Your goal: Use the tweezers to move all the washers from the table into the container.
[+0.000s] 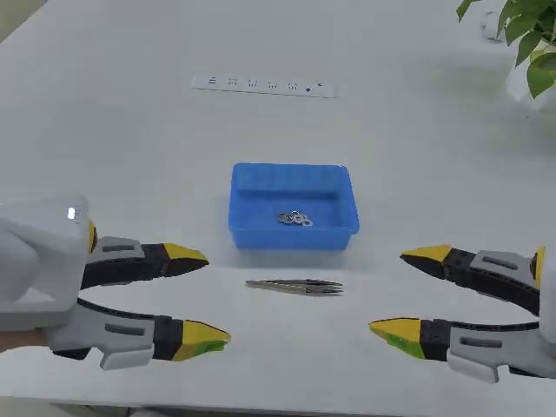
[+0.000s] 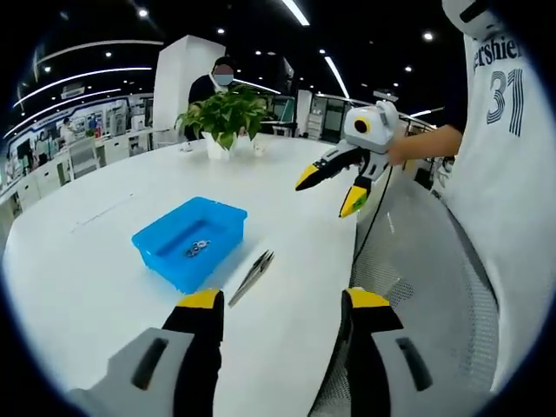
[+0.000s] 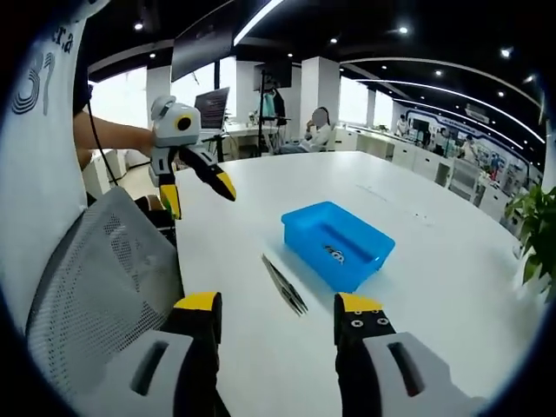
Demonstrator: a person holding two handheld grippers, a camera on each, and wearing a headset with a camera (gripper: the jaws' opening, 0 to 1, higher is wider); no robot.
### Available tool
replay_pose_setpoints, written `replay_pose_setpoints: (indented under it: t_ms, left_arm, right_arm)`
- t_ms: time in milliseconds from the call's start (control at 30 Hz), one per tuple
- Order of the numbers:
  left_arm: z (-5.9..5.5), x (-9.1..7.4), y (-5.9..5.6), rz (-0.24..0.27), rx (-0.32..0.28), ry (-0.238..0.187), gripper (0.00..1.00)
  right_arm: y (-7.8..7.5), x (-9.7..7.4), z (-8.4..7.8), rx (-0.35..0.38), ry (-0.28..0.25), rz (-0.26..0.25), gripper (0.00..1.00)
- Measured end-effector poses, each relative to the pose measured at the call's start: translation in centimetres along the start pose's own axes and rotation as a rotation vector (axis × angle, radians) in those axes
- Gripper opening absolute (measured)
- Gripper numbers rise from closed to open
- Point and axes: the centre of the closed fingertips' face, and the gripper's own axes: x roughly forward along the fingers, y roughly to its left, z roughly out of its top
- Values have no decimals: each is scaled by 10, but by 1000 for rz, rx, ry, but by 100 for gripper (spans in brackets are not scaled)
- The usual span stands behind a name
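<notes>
Washers (image 1: 295, 218) in blue container (image 1: 291, 237); power strip (image 1: 263, 85) beyond, in head view.

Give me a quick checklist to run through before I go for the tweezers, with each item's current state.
1. Left gripper open and empty: ok.
2. Right gripper open and empty: ok.
3. Tweezers lying free on the table, in front of the blue container: ok.
4. Washers clustered inside the container: ok.
5. Which end of the tweezers has the tips: cannot tell.
</notes>
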Motion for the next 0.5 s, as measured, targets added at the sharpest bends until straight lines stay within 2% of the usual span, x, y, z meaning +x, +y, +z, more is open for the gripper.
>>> replay_pose_setpoints:
  t_ms: [67, 233, 300, 367, 500]
  left_arm:
    - [2, 0, -6, 8, -3, -13, 73]
    - [5, -5, -16, 19, -27, -43, 82]
    - [6, -7, -17, 25, -21, -46, 86]
    - [6, -12, -16, 44, -8, -42, 90]
    - [8, -25, -14, 59, 22, -21, 90]
  right_arm:
    - [6, -1, 4, 10, -22, 8, 58]
    - [15, -10, 7, 30, -38, 10, 67]
    - [15, -12, 8, 37, -44, 8, 70]
    - [18, -17, 14, 34, -91, 16, 71]
    - [15, -18, 12, 49, -85, 0, 74]
